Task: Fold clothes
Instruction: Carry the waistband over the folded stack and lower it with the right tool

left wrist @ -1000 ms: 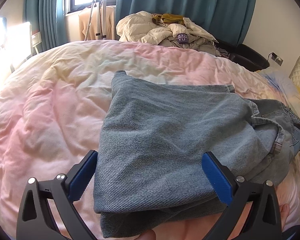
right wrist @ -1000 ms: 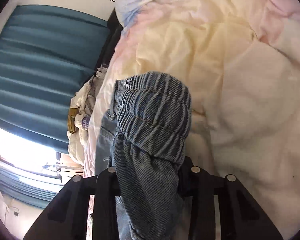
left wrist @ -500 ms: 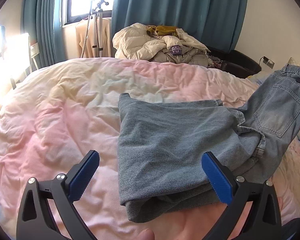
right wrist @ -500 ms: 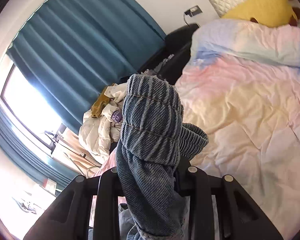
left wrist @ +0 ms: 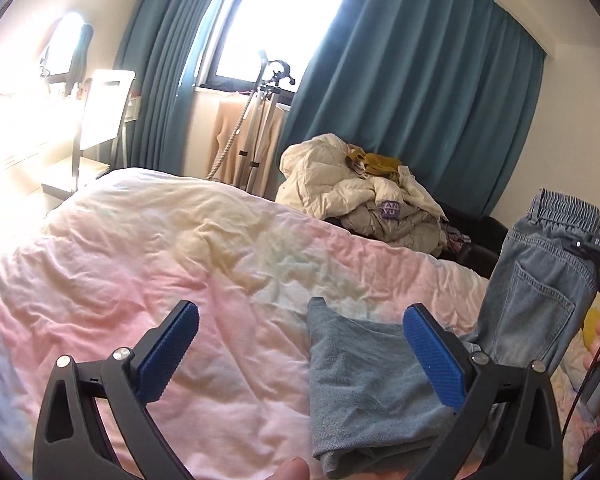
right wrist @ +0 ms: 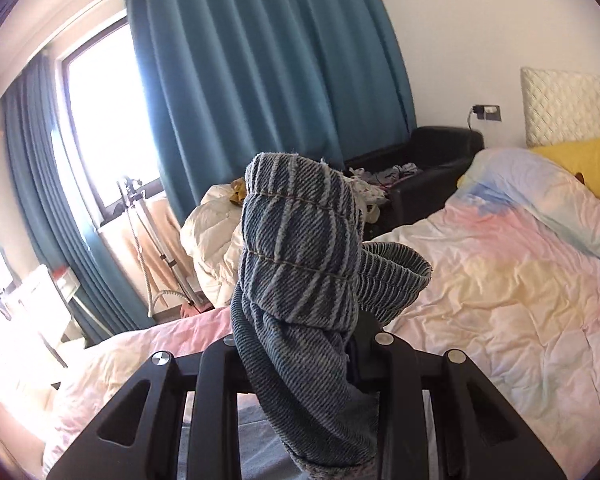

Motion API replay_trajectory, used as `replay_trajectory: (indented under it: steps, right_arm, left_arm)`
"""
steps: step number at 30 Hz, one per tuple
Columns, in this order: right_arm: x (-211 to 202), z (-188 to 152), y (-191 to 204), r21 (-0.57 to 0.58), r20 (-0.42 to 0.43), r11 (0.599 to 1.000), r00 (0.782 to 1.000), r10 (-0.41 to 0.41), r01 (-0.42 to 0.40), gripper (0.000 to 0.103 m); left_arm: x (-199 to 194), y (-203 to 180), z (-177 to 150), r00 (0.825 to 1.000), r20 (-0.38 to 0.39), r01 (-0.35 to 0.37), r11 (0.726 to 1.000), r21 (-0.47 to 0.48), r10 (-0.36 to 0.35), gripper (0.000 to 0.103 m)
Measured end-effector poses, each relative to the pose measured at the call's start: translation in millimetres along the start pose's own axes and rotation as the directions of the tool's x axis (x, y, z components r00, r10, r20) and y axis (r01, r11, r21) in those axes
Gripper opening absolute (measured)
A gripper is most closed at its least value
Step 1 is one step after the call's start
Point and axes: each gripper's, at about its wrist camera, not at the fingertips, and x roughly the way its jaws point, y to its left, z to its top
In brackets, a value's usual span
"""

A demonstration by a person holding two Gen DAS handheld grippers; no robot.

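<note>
Denim jeans [right wrist: 300, 264] pinched in raised right gripper [right wrist: 296, 356], left gripper [left wrist: 300, 348] spread

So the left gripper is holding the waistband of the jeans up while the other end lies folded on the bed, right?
Not quite: the right gripper holds the waistband of the jeans, as the right wrist view shows. The left gripper is open and empty. The other end does lie folded on the bed.

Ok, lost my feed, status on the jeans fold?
Right gripper shut on jeans waistband, lifted off bed. Left gripper open, empty. Legs folded on bed. Nothing in the way.
</note>
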Motion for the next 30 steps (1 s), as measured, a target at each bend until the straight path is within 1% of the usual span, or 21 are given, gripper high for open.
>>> replay_trajectory:
  steps: [3,6,10,13,15,17,19,21,22,23,24,26,27,30]
  right_arm:
    - [0.8,-23.3,43.6,-0.097,0.011,0.995,1.000,0.008,-0.007,0.027]
    - [4.8,-56.4,84.6,-0.206,0.018,0.978,1.000,0.015,-0.011,0.027]
    - [13.6,-113.7,133.0,-0.366,0.026,0.930,1.000,0.014,-0.003,0.027]
    - [21.2,-160.9,165.6,-0.480,0.017,0.877,1.000,0.012,-0.003,0.027]
    - [26.7,-193.6,183.8,-0.553,0.003,0.833,1.000,0.011,-0.007,0.027]
    - [33.9,-227.6,195.9,-0.630,-0.024,0.777,1.000,0.010,-0.023,0.027]
    - [39.9,-259.4,201.0,-0.703,-0.052,0.710,0.999,0.012,-0.045,0.027]
    - [43.7,-281.8,200.6,-0.746,-0.068,0.663,0.997,0.022,-0.065,0.028]
    - [44.2,-290.2,200.5,-0.759,-0.070,0.647,0.997,0.026,-0.070,0.028]
    - [43.0,-292.1,200.2,-0.757,-0.062,0.650,0.998,0.029,-0.066,0.031]
    - [43.0,-291.1,199.7,-0.751,-0.059,0.657,0.998,0.029,-0.064,0.031]
    - [44.2,-287.6,197.3,-0.741,-0.082,0.667,0.996,0.030,-0.081,0.032]
    - [44.2,-286.2,196.2,-0.743,-0.098,0.663,0.995,0.030,-0.093,0.033]
    - [39.4,-285.0,191.5,-0.759,-0.147,0.638,0.989,0.033,-0.134,0.041]
  left_arm:
    - [-6.1,22.4,9.8,0.999,0.033,-0.025,0.998,-0.060,0.027,0.103]
    - [-5.2,38.0,12.9,0.999,0.028,-0.021,0.994,-0.106,0.024,0.103]
    - [-4.8,49.6,12.6,0.999,0.028,-0.021,0.991,-0.131,0.025,0.103]
    - [-3.2,53.9,12.0,0.999,0.028,-0.022,0.991,-0.131,0.025,0.103]
    - [-1.4,56.1,11.9,0.999,0.027,-0.013,0.991,-0.136,0.017,0.103]
    - [0.4,58.4,11.7,1.000,0.023,0.000,0.990,-0.144,0.003,0.103]
    - [2.2,59.6,11.3,1.000,0.023,0.010,0.989,-0.148,-0.007,0.103]
    - [4.8,60.3,11.2,1.000,0.017,0.016,0.989,-0.149,-0.014,0.103]
    - [5.9,61.1,11.1,1.000,0.015,0.024,0.988,-0.154,-0.022,0.103]
    - [6.9,62.0,11.1,0.999,0.013,0.032,0.987,-0.159,-0.030,0.103]
    - [8.0,62.8,11.0,0.999,0.011,0.040,0.986,-0.165,-0.039,0.103]
    - [10.2,64.3,10.5,0.999,0.006,0.054,0.983,-0.177,-0.054,0.103]
    - [11.5,65.1,10.2,0.998,0.002,0.063,0.981,-0.184,-0.063,0.103]
    - [14.8,65.5,8.6,0.995,-0.006,0.093,0.975,-0.202,-0.096,0.103]
